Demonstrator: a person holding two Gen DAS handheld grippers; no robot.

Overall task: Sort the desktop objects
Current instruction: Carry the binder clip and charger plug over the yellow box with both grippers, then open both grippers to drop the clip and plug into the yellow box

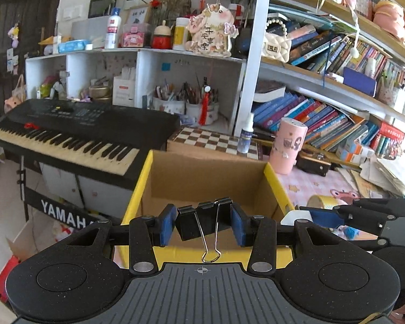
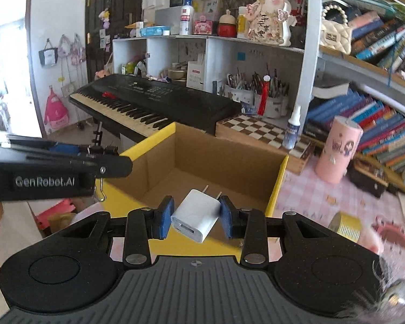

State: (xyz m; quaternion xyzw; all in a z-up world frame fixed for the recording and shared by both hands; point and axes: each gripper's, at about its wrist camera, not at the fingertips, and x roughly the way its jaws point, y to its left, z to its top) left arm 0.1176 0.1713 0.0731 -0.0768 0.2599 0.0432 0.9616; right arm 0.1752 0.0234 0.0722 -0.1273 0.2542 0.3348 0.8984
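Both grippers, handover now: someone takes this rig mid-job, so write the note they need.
Left gripper: shut on the black metal binder clip, wire handles hanging toward the camera.
Right gripper: shut on the white plastic USB charger plug, prongs pointing away.
Both are at the near edge of the open yellow-rimmed cardboard box; what shows of its floor is bare.
Done: both items picked up.
Left: drop both in. The gold tape roll lies on the pink desk.

Crowded bookshelves (image 1: 337, 86), a dark door (image 2: 113, 13) and a black keyboard (image 1: 75, 132) in daylight.
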